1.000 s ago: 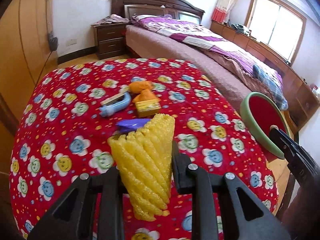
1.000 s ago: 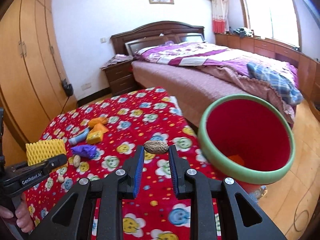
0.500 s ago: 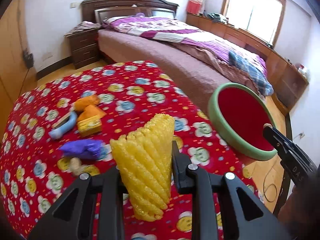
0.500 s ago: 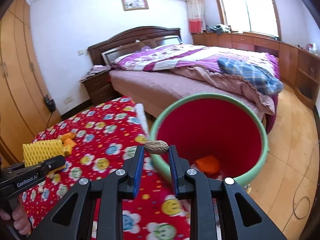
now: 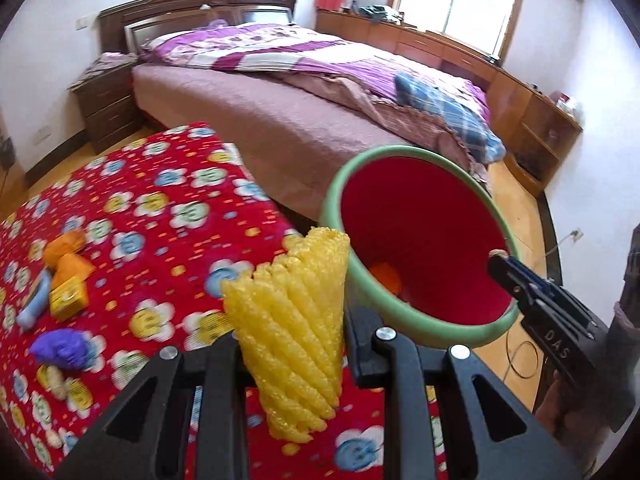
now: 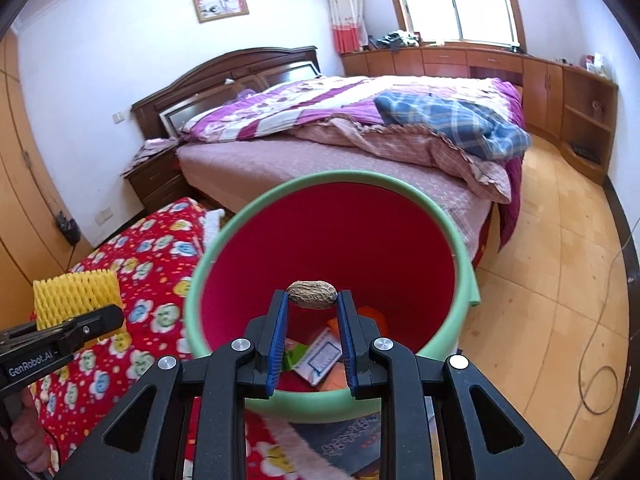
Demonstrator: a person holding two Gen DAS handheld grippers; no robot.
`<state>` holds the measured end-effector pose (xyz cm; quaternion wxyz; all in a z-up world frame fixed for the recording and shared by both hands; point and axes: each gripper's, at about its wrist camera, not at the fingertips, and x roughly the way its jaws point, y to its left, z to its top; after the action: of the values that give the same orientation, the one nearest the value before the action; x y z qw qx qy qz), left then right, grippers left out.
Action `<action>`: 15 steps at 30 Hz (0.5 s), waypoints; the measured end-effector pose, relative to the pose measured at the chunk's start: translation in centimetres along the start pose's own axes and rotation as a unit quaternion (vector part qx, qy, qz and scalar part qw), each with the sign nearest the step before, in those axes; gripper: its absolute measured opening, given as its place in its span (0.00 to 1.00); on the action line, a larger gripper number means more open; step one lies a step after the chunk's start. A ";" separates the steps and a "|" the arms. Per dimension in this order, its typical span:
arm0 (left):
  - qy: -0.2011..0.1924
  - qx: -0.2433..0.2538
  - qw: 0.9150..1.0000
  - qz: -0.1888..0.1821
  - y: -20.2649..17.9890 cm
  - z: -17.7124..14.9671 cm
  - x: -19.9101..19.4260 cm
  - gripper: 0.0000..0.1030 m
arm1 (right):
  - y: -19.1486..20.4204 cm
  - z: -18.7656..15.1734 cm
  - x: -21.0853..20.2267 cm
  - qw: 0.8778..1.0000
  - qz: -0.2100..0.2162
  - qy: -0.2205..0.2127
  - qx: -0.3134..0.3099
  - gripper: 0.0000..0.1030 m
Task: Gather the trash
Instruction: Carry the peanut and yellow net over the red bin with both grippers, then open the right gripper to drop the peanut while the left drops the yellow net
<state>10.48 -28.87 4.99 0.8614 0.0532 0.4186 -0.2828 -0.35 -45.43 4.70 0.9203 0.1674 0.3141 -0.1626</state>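
Note:
My left gripper (image 5: 294, 344) is shut on a yellow foam fruit net (image 5: 296, 320), held over the table's right edge beside the bin. My right gripper (image 6: 312, 300) is shut on a peanut (image 6: 312, 295), which hangs over the mouth of the red bin with a green rim (image 6: 256, 216). The same bin (image 5: 424, 240) stands just right of the table in the left wrist view, where the right gripper (image 5: 500, 258) pokes over its rim. Paper and orange scraps (image 6: 320, 356) lie at the bin's bottom. The yellow net (image 6: 76, 294) shows at the left of the right wrist view.
On the red flowered tablecloth (image 5: 160, 216) lie an orange wrapper (image 5: 66, 244), a yellow box (image 5: 69, 300), a blue tube (image 5: 34, 306), a purple wrapper (image 5: 60, 348) and peanuts (image 5: 54, 378). A bed (image 5: 320, 92) stands behind. A cable (image 6: 600, 360) lies on the wooden floor.
Both grippers have swung right, away from the table's middle toward the bin. The peanut now hangs over the bin's opening, and the yellow net has come to the table's edge beside the rim.

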 end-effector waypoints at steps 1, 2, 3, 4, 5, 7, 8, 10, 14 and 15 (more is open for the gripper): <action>0.001 0.005 1.000 -0.003 -0.5 0.2 0.3 0.25 | -0.3 0.0 0.2 1.000 0.000 0.002 0.003 0.24; 0.001 0.010 1.000 -0.007 -1.0 0.4 0.6 0.25 | -0.7 0.0 0.4 1.000 0.000 0.004 0.006 0.24; 0.002 0.014 1.000 -0.011 -1.4 0.6 0.9 0.25 | -1.0 -0.1 0.6 1.000 0.000 0.006 0.008 0.24; 0.002 0.019 1.000 -0.015 -1.9 0.8 1.2 0.25 | -1.3 -0.1 0.7 1.000 0.001 0.007 0.010 0.24; 0.003 0.023 1.000 -0.017 -2.3 1.0 1.5 0.25 | -1.5 -0.1 0.8 1.000 0.003 0.009 0.013 0.24; 0.005 0.033 0.999 -0.026 -3.0 1.3 1.9 0.25 | -1.8 -0.2 1.0 1.000 0.007 0.013 0.016 0.25; 0.005 0.038 0.999 -0.033 -3.4 1.5 2.2 0.25 | -1.8 -0.3 1.0 1.000 0.009 0.013 0.017 0.25; 0.002 0.044 0.998 -0.038 -4.0 1.7 2.3 0.26 | -2.0 -0.3 1.0 1.000 0.009 0.015 0.018 0.25; 0.005 0.045 0.998 -0.046 -4.5 2.3 2.9 0.36 | -2.3 -0.3 1.1 1.000 0.011 0.016 0.020 0.25; 0.003 0.041 0.998 -0.048 -4.5 2.4 3.0 0.39 | -2.4 -0.4 1.1 1.000 0.012 0.017 0.020 0.25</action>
<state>11.17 -34.75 4.98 0.8427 0.0695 0.4114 -0.3402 -0.68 -47.66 3.22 0.9131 0.1924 0.3244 -0.1547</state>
